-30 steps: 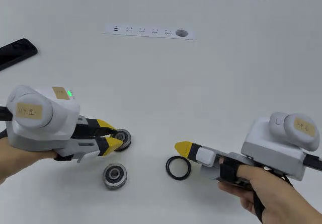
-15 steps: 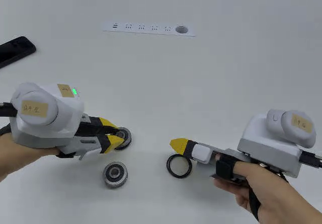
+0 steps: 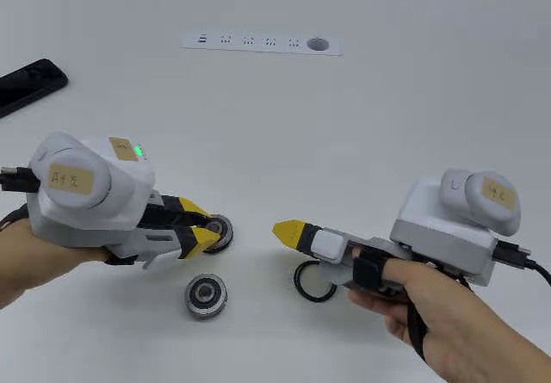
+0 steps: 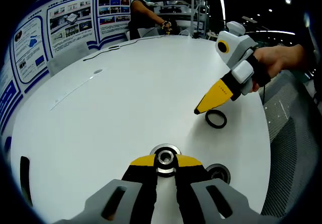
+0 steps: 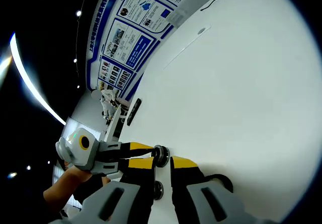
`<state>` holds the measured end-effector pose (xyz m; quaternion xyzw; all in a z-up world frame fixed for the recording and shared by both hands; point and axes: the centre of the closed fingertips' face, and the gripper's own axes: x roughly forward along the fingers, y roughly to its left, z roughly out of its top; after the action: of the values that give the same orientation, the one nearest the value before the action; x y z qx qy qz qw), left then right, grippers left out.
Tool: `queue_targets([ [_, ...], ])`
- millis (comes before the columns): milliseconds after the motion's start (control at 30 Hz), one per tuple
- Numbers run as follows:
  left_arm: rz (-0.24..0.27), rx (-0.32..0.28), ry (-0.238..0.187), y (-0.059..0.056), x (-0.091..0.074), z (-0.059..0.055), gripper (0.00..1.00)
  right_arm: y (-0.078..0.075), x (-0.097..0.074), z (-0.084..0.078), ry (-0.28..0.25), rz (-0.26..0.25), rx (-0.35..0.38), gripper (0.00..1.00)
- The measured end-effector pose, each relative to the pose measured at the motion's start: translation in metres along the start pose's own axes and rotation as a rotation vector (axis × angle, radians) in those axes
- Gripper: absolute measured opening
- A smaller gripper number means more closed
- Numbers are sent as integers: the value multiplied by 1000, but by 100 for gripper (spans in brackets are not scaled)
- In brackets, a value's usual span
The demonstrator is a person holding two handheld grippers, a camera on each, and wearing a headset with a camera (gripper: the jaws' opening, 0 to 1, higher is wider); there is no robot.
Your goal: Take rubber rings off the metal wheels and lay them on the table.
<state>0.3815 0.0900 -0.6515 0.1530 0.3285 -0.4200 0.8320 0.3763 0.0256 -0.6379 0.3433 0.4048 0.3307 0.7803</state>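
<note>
Left tongs point(image 3: 196, 228) pinch a wheel point(image 3: 217, 232) in the head view, my right tongs point(image 3: 291, 232) above a loose rubber ring point(image 3: 300, 284) on the surface point(image 3: 387, 125). Left gripper view: wheel centred between tips. Right gripper view: jaws barely parted, empty; I'd hook the rubber's rim.

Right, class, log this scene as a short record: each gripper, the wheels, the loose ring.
left gripper: shut on a metal wheel
right gripper: slightly open, holding nothing, by the rubber ring
second wheel: lying free on the table
rubber ring: loose, flat on the table
</note>
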Motion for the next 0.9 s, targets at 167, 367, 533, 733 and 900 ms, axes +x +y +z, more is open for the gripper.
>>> queue_targets([
  [167,-13,11,3,0,0,-1,12,12,13,-4,19,42,-15,16],
  [367,-18,26,13,0,1,-1,12,15,26,-11,46,44,-38,21],
  [533,-21,29,11,1,1,-1,12,14,36,-15,58,43,-54,25],
  [733,-24,28,5,1,1,-2,12,11,45,-20,81,33,-71,31],
  [900,-25,28,1,1,1,-2,12,13,49,-21,81,44,-67,31],
])
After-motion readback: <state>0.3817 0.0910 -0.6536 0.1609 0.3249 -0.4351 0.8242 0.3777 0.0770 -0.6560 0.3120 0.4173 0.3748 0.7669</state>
